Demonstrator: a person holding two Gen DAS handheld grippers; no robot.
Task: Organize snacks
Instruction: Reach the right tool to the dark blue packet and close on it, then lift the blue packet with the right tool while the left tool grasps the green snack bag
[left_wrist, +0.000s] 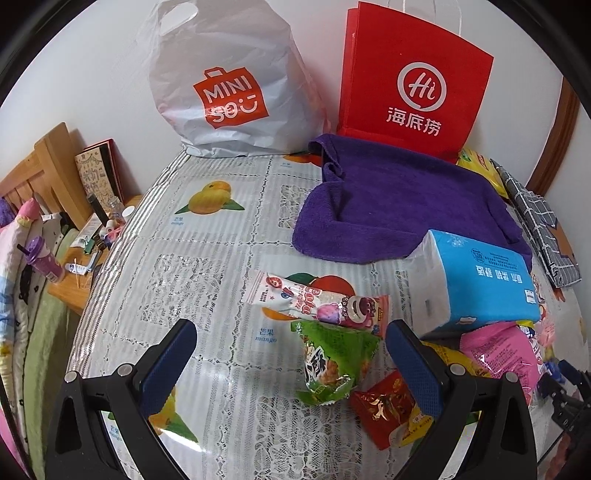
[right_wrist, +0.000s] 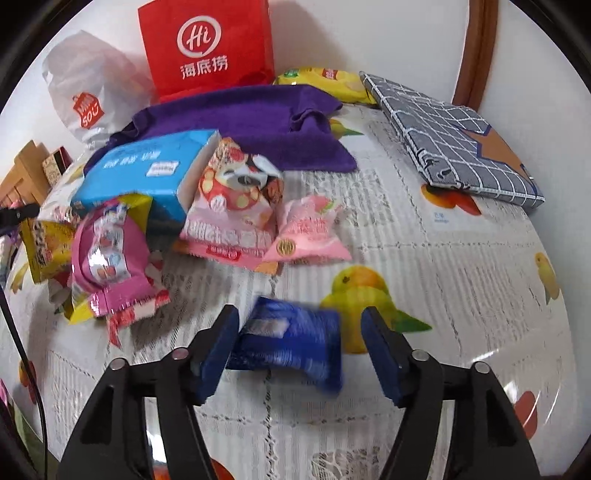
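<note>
Right gripper (right_wrist: 299, 339) fingers spread around a blurred blue packet (right_wrist: 291, 343), not pinching it; left gripper (left_wrist: 291, 354) fingers spread over a green snack bag (left_wrist: 332, 362) on the surface (left_wrist: 221, 258)

The worktop (left_wrist: 229, 236) wears a white lace-patterned cover printed with yellow mangoes. A purple towel (left_wrist: 399, 206) lies on it, beside a grey cloth (right_wrist: 454, 144) checked in white. A red bag (left_wrist: 417, 85) bears white lettering; a pale grey bag (left_wrist: 221, 85) has an orange logo. Snack packets: 1 green (left_wrist: 332, 362), 1 blue (right_wrist: 291, 343), 1 magenta (right_wrist: 107, 254).
</note>
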